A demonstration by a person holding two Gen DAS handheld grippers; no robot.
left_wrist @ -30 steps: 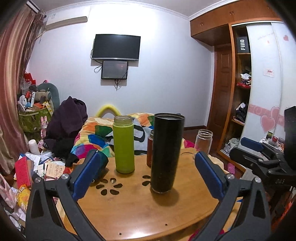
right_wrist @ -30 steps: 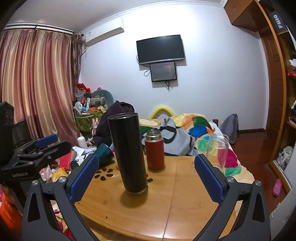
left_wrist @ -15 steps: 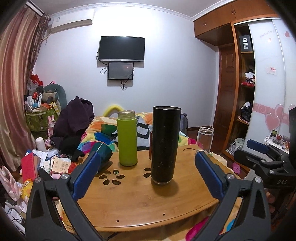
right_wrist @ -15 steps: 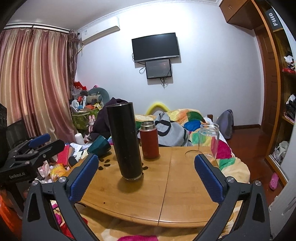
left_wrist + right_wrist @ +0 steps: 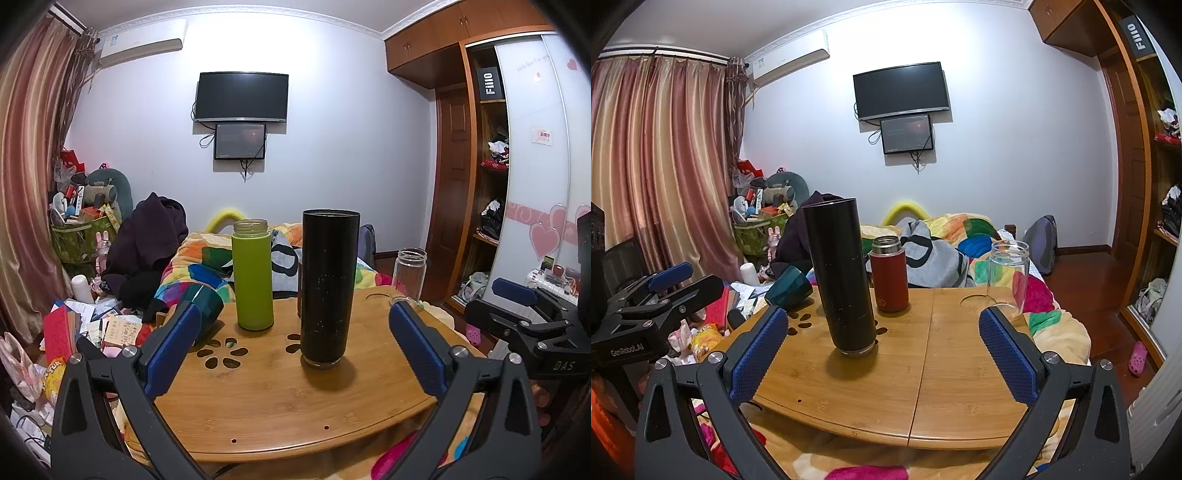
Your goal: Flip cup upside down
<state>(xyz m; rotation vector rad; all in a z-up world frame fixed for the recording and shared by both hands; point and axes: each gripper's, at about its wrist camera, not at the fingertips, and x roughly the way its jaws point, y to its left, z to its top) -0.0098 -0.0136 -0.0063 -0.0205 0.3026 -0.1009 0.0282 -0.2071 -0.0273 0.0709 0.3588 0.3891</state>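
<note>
A tall black cup [image 5: 328,288] stands on a round wooden table [image 5: 288,406], steel rim down; it also shows in the right wrist view [image 5: 842,277]. My left gripper [image 5: 295,350] is open and empty, back from the table's near edge, with the black cup between its fingers' lines. My right gripper [image 5: 882,354] is open and empty, also back from the table. A green bottle [image 5: 253,275], a red flask [image 5: 889,273], a clear glass jar [image 5: 1008,277] and a dark teal cup lying on its side [image 5: 788,288] are also on the table.
A bed with a colourful quilt [image 5: 960,240] lies behind the table. Clutter covers the floor at the left [image 5: 74,325]. A wardrobe [image 5: 491,184] stands at the right. Each gripper shows in the other's view, the right one [image 5: 528,317] and the left one [image 5: 653,295].
Both grippers have pulled back from the table and risen slightly; more of the table's near edge shows. The cups have not moved.
</note>
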